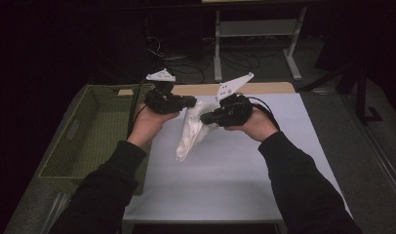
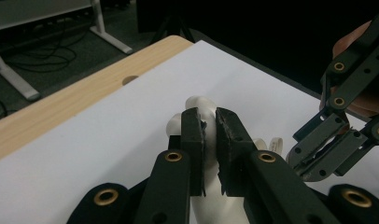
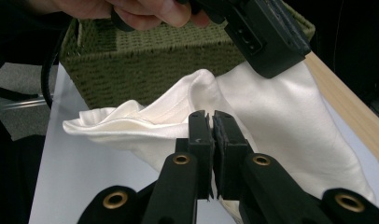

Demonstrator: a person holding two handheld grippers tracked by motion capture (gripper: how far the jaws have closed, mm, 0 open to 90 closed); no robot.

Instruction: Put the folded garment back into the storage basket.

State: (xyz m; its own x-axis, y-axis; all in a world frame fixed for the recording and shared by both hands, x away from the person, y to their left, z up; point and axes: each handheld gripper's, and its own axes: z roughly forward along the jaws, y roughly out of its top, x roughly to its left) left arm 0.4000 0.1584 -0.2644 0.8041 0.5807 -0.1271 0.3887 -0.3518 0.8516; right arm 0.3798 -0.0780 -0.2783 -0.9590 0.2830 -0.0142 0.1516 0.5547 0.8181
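**Above the table, one white cloth held between two grippers**

Above the white table (image 1: 235,185), one white cloth (image 1: 190,134) hangs in the air between the two grippers. The left gripper (image 1: 188,101) holds the upper edge of the cloth; in the left gripper view its jaws are closed on a fold of the fabric (image 2: 202,122). The right gripper (image 1: 206,118) holds the cloth just beside it, and in the right gripper view its jaws are pressed together on the cloth (image 3: 281,121) too. The lower end of the cloth hangs down toward the table, but it is hard to tell whether it touches the surface.

The step in hand seems to be lifting and opening the cloth, perhaps to fold it or to put it away. The next move probably calls for pulling the two grippers apart, so that the edge becomes straight, without letting the fabric slip from either grip.

Counted: one cloth, two grippers, one table, and one green woven basket (image 1: 96,129), which stands at the left side of the table, close to the left hand (image 1: 148,122). What lies inside the basket is not clear.
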